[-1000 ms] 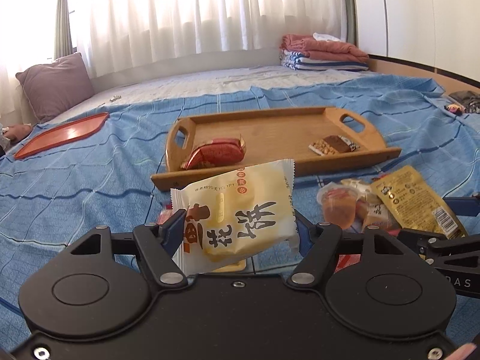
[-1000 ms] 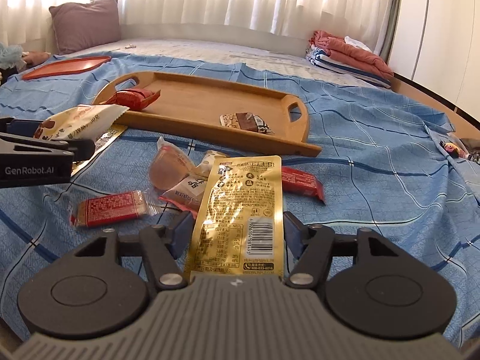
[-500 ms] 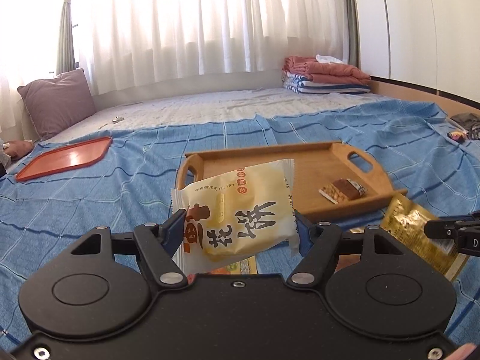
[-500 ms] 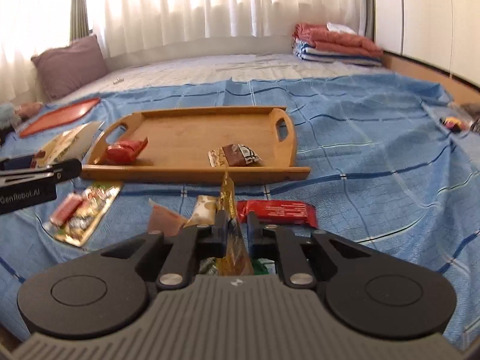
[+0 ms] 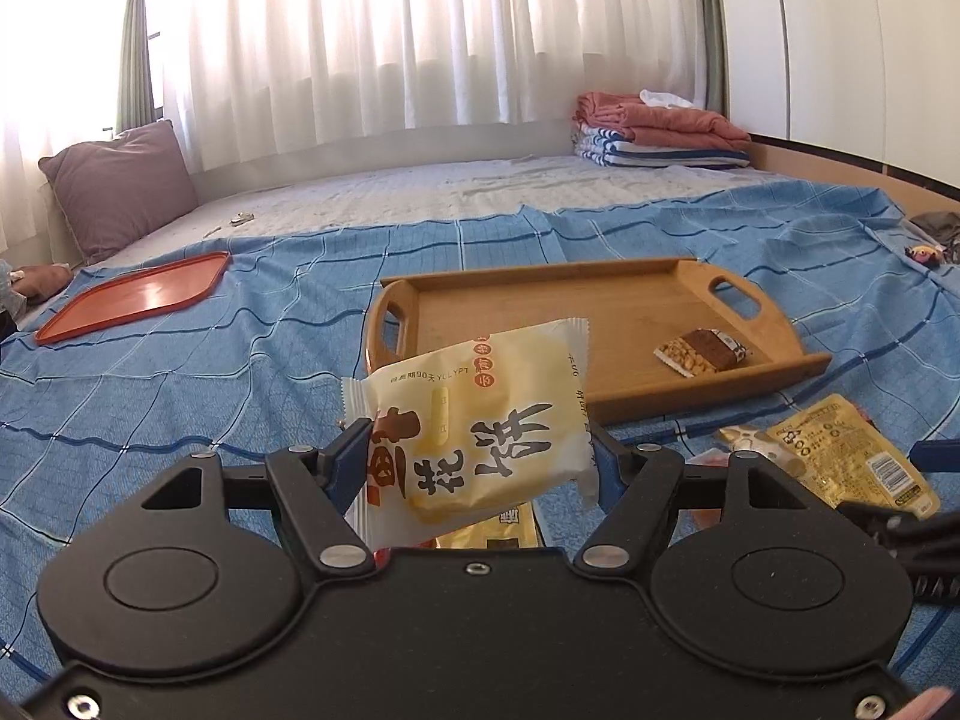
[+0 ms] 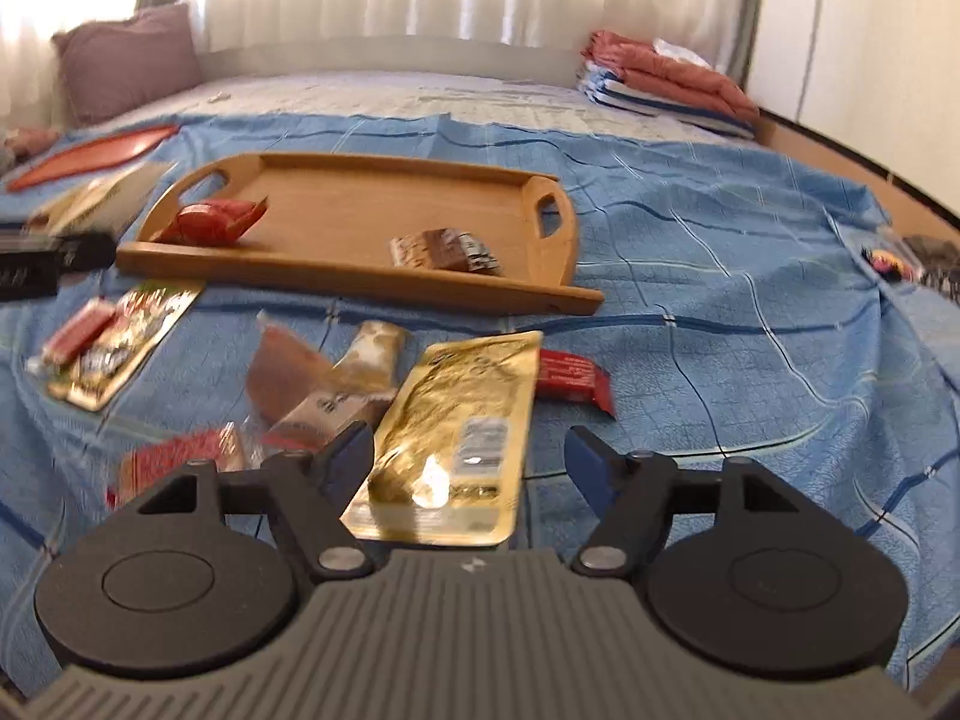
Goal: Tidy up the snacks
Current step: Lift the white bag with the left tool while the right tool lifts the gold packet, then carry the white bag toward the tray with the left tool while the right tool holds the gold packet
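My left gripper is shut on a pale yellow snack packet and holds it above the bed, short of the wooden tray. The tray holds a nut bar and, in the right wrist view, a red packet. My right gripper is open, with a gold foil packet lying between its fingers on the blue sheet. That gold packet also shows in the left wrist view.
Several loose snacks lie on the sheet before the tray: a red bar, a brown-white bar, a flat packet. An orange-red tray lies far left. A pillow and folded towels sit at the back.
My right gripper went from shut on the gold packet to open, and the packet now lies flat between its fingers. My left gripper still holds the yellow packet and has shifted slightly.
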{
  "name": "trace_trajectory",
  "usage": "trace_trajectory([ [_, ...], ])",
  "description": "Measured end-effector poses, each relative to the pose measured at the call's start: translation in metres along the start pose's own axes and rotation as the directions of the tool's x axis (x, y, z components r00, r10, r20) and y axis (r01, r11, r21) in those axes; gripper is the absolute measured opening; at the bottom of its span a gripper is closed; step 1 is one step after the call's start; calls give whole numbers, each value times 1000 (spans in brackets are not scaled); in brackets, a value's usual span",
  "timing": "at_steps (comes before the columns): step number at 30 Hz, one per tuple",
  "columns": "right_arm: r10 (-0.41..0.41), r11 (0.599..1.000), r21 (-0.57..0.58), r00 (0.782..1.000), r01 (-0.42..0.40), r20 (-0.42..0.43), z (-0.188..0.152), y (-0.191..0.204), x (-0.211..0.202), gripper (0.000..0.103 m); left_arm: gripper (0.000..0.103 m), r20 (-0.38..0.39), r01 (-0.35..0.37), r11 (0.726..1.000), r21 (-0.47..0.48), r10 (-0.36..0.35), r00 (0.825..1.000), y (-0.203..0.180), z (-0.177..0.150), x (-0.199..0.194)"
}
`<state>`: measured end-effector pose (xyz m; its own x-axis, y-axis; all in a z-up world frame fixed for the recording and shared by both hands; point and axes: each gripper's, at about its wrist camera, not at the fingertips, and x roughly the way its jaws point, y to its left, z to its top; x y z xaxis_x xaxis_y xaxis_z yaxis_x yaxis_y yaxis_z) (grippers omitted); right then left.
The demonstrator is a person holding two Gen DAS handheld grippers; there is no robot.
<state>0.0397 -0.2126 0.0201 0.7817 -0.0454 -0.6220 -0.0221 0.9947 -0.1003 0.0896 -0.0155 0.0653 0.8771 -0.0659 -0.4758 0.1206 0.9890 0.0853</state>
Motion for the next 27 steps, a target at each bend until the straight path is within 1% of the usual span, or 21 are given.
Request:
trace_trajectory([
  [4,-57,989,-136,998,61,31,-7,26,2,80,69,-9,-1,1000,2,1,1000,-1,-3,1],
  [8,-86,979,-180,995,96,59,-5,35,9,80,69,-13,1,1000,3,-1,1000,-2,-6,0],
  [11,-80,985,-151,996,87,49,-1,31,18,80,69,-15,2,1000,1,-2,1000,-3,-6,0],
  [14,-54,995,-83,998,56,35,1,21,17,76,69,-15,3,1000,0,-3,1000,-3,-6,0],
  [15,-43,997,-59,998,45,35,0,17,15,69,69,-15,3,1000,2,-3,1000,-3,-6,0],
  [16,-41,998,-41,999,42,36,-1,14,12,68,69,-15,2,1000,3,-2,1000,-3,-6,0],
  [22,-30,1000,5,998,30,58,-7,-4,-8,67,69,-14,2,1000,1,-2,1000,-2,-6,0],
  [27,-33,999,43,995,29,93,-1,-17,-22,67,69,-11,6,1000,-2,-6,1000,-3,-4,0],
])
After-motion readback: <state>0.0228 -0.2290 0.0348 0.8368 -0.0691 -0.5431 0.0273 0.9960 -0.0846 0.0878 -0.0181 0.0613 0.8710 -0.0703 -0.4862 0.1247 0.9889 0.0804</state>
